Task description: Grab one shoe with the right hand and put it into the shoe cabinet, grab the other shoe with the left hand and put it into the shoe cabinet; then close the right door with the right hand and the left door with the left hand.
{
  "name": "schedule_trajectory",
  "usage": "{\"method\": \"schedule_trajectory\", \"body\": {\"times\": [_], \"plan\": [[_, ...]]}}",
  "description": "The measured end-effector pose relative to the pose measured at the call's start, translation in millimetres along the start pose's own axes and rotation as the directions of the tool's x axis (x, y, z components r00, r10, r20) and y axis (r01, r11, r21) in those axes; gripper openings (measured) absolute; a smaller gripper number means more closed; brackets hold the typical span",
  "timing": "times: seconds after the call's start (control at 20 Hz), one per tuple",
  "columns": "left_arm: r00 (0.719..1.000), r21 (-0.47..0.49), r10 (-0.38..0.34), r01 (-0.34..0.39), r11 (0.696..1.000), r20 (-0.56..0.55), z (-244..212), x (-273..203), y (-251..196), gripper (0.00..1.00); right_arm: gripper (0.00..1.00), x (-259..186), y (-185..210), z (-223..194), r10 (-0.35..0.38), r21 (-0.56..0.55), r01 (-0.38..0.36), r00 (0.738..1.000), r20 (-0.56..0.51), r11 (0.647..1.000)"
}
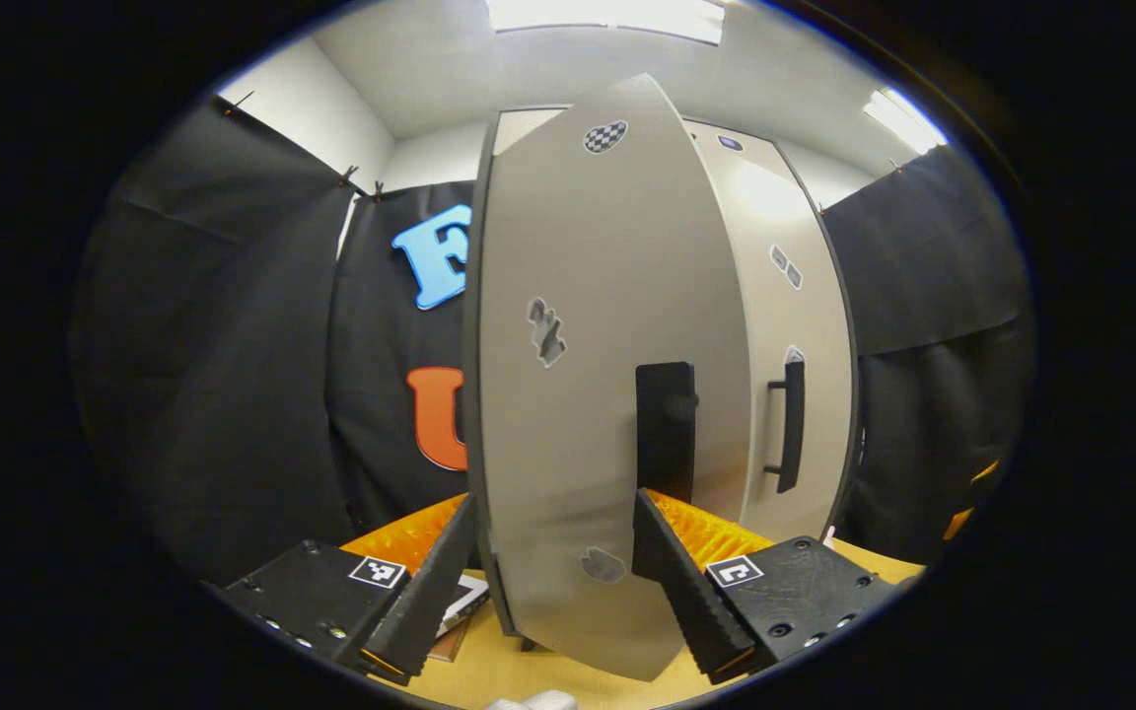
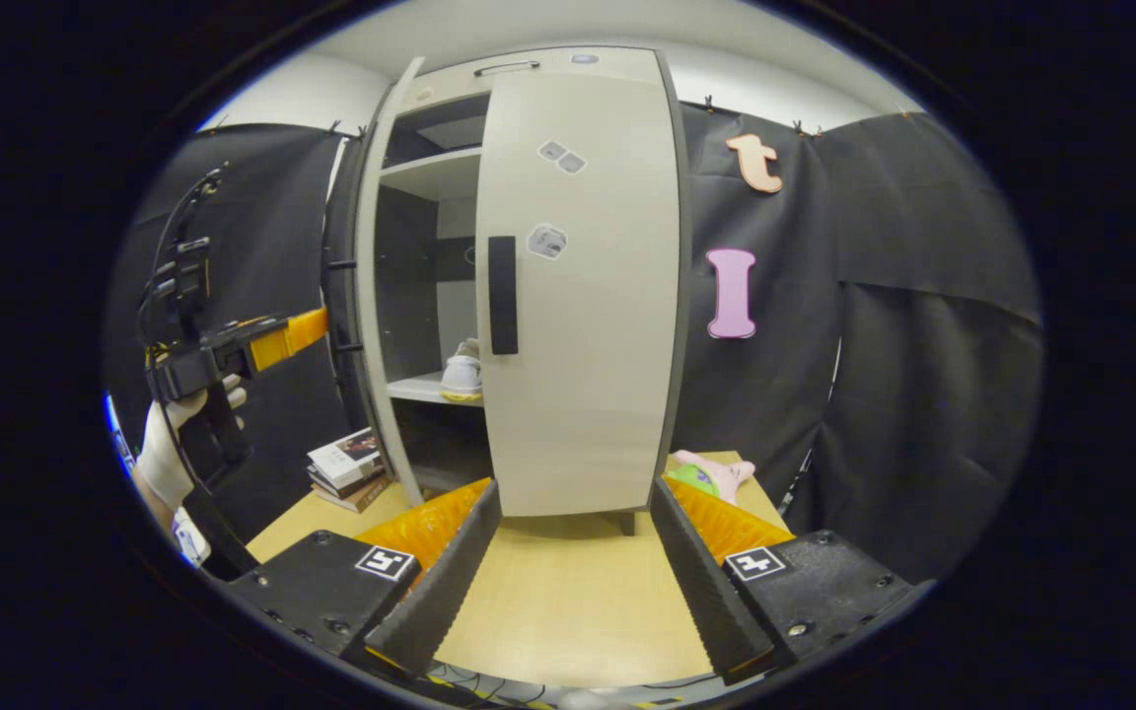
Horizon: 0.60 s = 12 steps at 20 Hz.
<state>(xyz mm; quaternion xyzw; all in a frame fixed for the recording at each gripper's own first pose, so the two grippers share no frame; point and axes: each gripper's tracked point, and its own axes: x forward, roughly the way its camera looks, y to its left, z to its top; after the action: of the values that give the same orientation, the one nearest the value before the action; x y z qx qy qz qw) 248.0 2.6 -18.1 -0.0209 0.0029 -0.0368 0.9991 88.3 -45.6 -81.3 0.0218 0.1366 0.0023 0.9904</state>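
Closing stage is proceeding: right door [image 2: 578,296] is sitting shut, a shoe [image 2: 461,377] is resting on the cabinet shelf. Left hand-held gripper [image 1: 553,567], released, is straddling the left door [image 1: 598,394], partly open. Right hand-held gripper [image 2: 568,562] is hanging released.

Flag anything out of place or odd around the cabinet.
Nothing looks damaged or spilled. The left door is ajar while the right door is shut, a white shoe sits on the shelf, and a stack of books lies on the table beside the cabinet.
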Motion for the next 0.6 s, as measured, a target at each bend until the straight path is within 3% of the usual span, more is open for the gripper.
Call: {"method": "schedule_trajectory", "body": {"times": [0.05, 0.1, 0.2, 0.35, 0.4, 0.6], "plan": [[1.0, 0.01, 0.004, -0.004, 1.0, -0.009, -1, 4, -2, 1.0, 1.0, -1, -4, 2, -0.006, 0.0, 0.006, 1.0, 0.005, 1.0], [1.0, 0.016, -0.003, 0.003, 1.0, -0.015, -3, 3, -5, 0.96, 0.99, -2, -9, 3, -0.011, 0.003, 0.011, 1.0, 0.011, 1.0], [1.0, 0.012, -0.014, 0.014, 1.0, -0.027, -6, 1, -13, 1.0, 0.99, -2, -14, 7, -0.018, 0.012, 0.018, 1.0, 0.026, 1.0], [0.999, 0.002, -0.033, 0.033, 0.999, -0.039, -9, -8, -20, 0.96, 0.99, 0, -16, 8, -0.021, 0.019, 0.021, 0.999, 0.031, 1.0], [0.999, -0.011, -0.04, 0.039, 0.999, -0.037, -9, -10, -21, 1.0, 1.0, 1, -14, 8, -0.016, 0.023, 0.016, 0.999, 0.031, 1.0], [0.996, -0.024, -0.04, 0.038, 0.999, -0.074, -16, -27, -15, 0.96, 0.99, 1, 2, 7, 0.013, 0.018, -0.014, 1.0, 0.025, 1.0]]}}
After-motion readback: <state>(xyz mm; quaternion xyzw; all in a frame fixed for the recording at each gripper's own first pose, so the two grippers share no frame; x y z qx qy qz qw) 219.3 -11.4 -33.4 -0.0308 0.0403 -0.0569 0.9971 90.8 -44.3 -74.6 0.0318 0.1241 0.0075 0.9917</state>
